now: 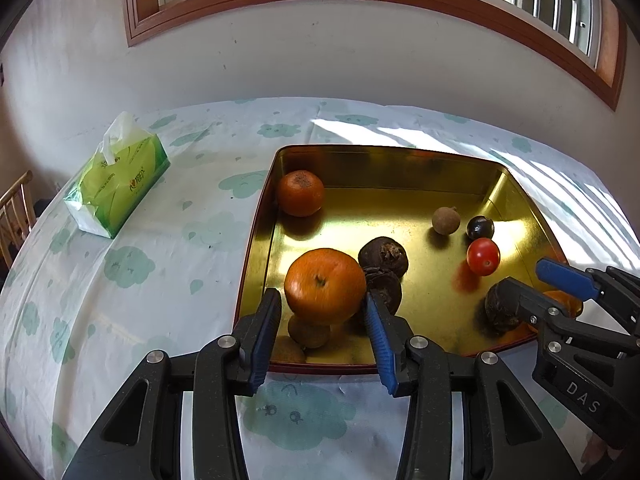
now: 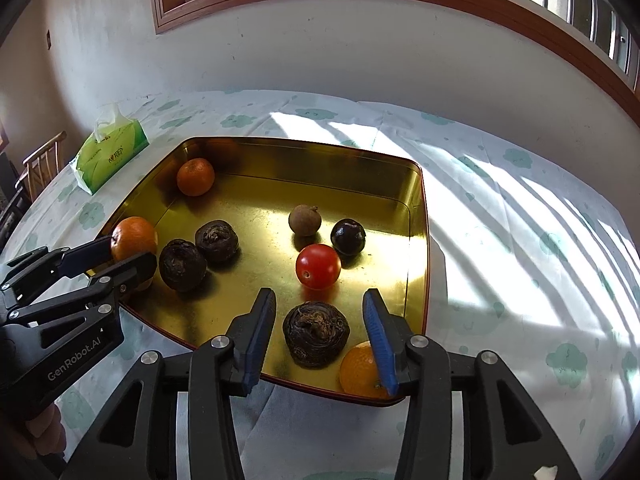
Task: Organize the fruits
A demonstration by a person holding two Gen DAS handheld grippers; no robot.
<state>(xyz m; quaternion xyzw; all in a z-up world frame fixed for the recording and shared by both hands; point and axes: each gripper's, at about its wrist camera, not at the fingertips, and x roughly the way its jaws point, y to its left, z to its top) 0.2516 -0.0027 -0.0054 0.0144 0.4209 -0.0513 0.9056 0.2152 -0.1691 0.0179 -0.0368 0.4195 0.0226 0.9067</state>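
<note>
- Resting on a table under a cloud-print cloth (image 1: 132,264), a gold tray (image 2: 280,156) is being used to gather the fruit.
- An orange (image 1: 325,286) is clamped between the pads of the left gripper (image 1: 325,320) over the tray's near left corner; it appears to be held clear of the small brown fruits (image 1: 309,332) beneath it, probably so it can be set down elsewhere.
- The jaws of the right gripper (image 2: 319,326) are seen apart, with a dark wrinkled fruit (image 2: 316,334) lying on the tray floor between them and gaps showing on both sides, so nothing is gripped there.
- A second orange (image 2: 360,372) is partly hidden behind the right gripper's right finger.
- A red tomato (image 2: 318,266), a dark plum-like fruit (image 2: 348,236), a small brown fruit (image 2: 305,220), two more dark wrinkled fruits (image 2: 200,252) and another orange (image 2: 195,176) are spread loosely inside the tray.
- A green tissue pack (image 1: 116,188) has been left on the cloth, well apart from the tray.
</note>
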